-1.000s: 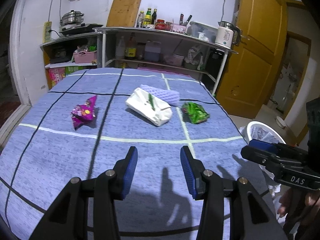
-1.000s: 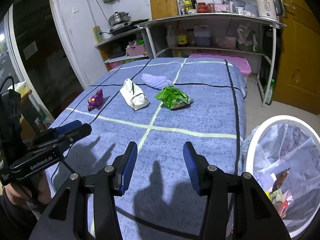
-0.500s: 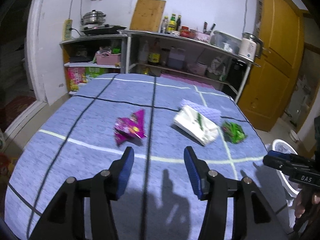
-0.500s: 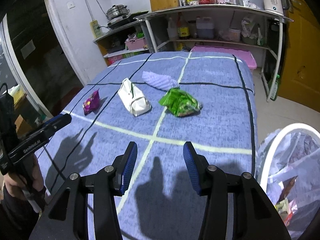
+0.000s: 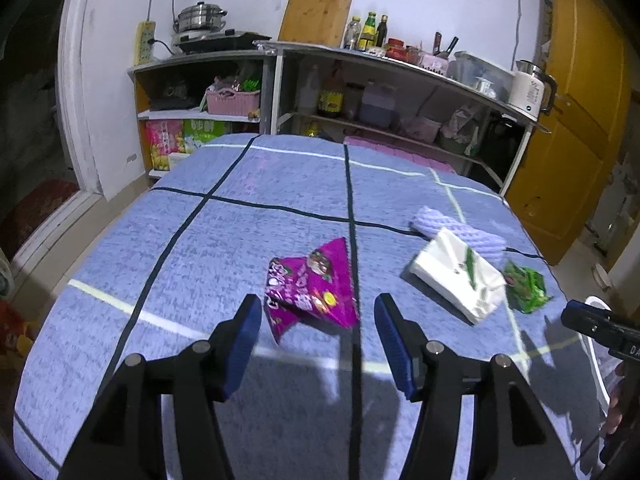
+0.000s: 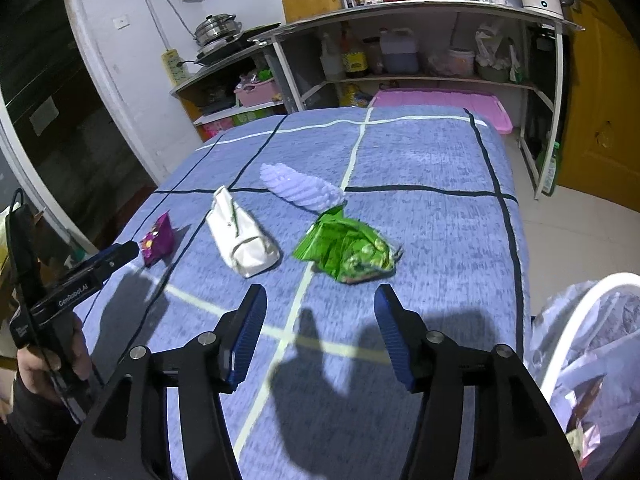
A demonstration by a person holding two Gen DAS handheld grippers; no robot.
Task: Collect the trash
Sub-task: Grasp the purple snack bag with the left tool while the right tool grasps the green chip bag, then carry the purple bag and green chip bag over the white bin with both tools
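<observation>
A crumpled purple snack wrapper (image 5: pixel 310 286) lies on the blue checked table (image 5: pixel 200 256), just ahead of my left gripper (image 5: pixel 316 338). Its jaws are opening, with nothing between them. To the right lie a white paper bag (image 5: pixel 456 276), a lilac foam sleeve (image 5: pixel 460 232) and a green snack wrapper (image 5: pixel 526 286). In the right wrist view the green wrapper (image 6: pixel 346 250) sits just beyond my right gripper (image 6: pixel 318 330), whose jaws are also opening and hold nothing. The white bag (image 6: pixel 242 238), the foam sleeve (image 6: pixel 302 188) and the purple wrapper (image 6: pixel 158 240) lie further left.
A white-rimmed bin with a clear liner (image 6: pixel 592 344) stands off the table's right edge and holds some trash. Kitchen shelves (image 5: pixel 360 92) with bottles, a pot and a kettle line the far wall. A yellow door (image 5: pixel 580 120) is at the right. A hand (image 6: pixel 52 360) holds the left gripper.
Both grippers have moved forward over the table and their jaws stand wider. The left view swung left, so the purple wrapper now lies straight ahead. The green wrapper is nearer the right gripper.
</observation>
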